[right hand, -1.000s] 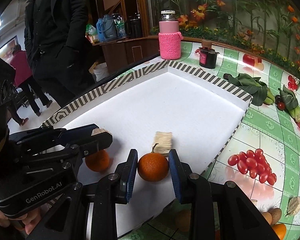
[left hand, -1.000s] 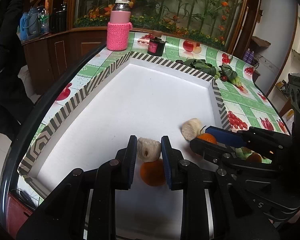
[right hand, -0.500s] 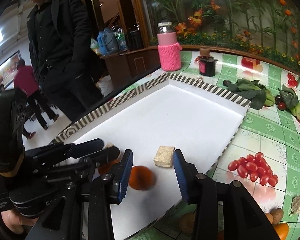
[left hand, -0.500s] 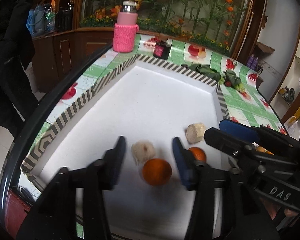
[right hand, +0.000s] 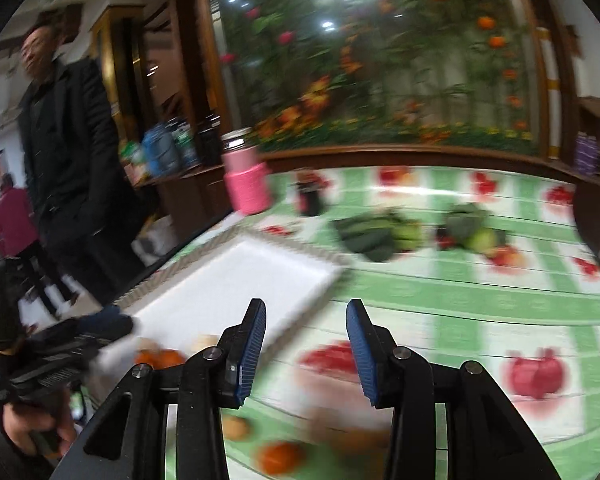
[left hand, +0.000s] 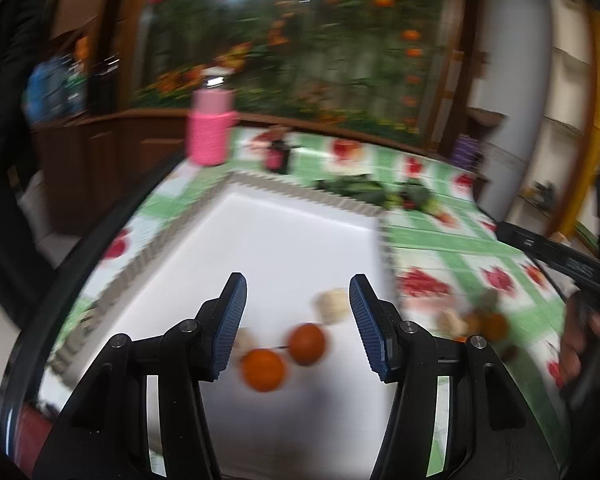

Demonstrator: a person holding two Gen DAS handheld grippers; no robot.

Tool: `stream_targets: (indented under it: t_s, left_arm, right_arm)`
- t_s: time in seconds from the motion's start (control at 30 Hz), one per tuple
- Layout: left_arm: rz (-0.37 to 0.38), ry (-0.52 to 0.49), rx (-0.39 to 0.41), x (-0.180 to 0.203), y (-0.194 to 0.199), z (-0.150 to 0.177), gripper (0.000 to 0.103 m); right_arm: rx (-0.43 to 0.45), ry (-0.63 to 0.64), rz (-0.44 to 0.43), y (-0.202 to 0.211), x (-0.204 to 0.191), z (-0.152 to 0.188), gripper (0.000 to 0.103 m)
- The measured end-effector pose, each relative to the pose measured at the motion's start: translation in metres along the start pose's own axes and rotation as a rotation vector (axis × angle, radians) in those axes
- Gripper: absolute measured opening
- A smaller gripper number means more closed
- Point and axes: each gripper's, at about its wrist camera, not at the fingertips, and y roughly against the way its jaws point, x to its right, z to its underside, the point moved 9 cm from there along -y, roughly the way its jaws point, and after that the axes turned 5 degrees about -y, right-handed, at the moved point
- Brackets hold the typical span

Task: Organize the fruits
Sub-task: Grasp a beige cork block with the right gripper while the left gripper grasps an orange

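Note:
Both views are motion-blurred. My left gripper (left hand: 298, 314) is open and empty above the white tray (left hand: 284, 240). Two oranges (left hand: 263, 369) (left hand: 306, 343) and two pale beige fruits (left hand: 333, 305) (left hand: 243, 340) lie in the tray's near part. My right gripper (right hand: 306, 344) is open and empty above the green tablecloth (right hand: 460, 300), right of the tray (right hand: 236, 284). Loose fruits lie on the cloth below it: an orange (right hand: 280, 457) and a small brown one (right hand: 235, 427). The tray's oranges (right hand: 160, 358) show at the left.
A pink-sleeved bottle (left hand: 211, 128) and a small dark jar (left hand: 278, 154) stand beyond the tray. Leafy greens (right hand: 374, 234) lie on the cloth at the back. More loose fruits (left hand: 486, 322) lie right of the tray. A person in black (right hand: 66, 168) stands left.
Both grippers let go of their fruits, opened wide and pulled up and back. The right gripper swung right, off the tray and over the cloth. The pale fruit and oranges stay in the tray.

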Motion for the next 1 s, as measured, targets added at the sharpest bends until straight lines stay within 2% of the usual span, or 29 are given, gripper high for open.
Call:
stream_targets:
  t_s: [0.1, 0.2, 0.3, 0.37, 0.47, 0.57, 0.87, 1.0]
  left_arm:
    - [0.086, -0.074, 0.0, 0.031, 0.001, -0.001, 0.053]
    - [0.197, -0.164, -0.009, 0.071, 0.003, 0.003, 0.053]
    - [0.294, -0.232, -0.048, 0.109, 0.0, 0.012, 0.053]
    - [0.33, -0.254, -0.081, 0.128, -0.006, 0.019, 0.053]
    - [0.324, -0.281, -0.136, 0.145, -0.018, 0.028, 0.053]
    - [0.316, -0.305, -0.177, 0.157, -0.027, 0.036, 0.053]
    - [0.254, -0.277, -0.3, 0.15, -0.051, 0.051, 0.053]
    - [0.243, -0.269, -0.314, 0.149, -0.056, 0.053, 0.053]
  right_arm:
    - [-0.019, -0.064, 0.051, 0.012, 0.054, 0.008, 0.04]
    - [-0.037, -0.174, 0.06, 0.02, 0.103, 0.021, 0.04]
    - [-0.069, -0.193, 0.072, 0.023, 0.118, 0.027, 0.04]
    - [-0.088, -0.203, 0.118, 0.019, 0.124, 0.032, 0.04]
    - [-0.129, -0.201, 0.164, 0.013, 0.129, 0.04, 0.041]
    - [-0.137, -0.198, 0.151, 0.015, 0.131, 0.043, 0.041]
    - [-0.209, -0.149, 0.137, 0.001, 0.119, 0.056, 0.041]
    - [-0.249, -0.101, 0.166, -0.009, 0.115, 0.063, 0.041]
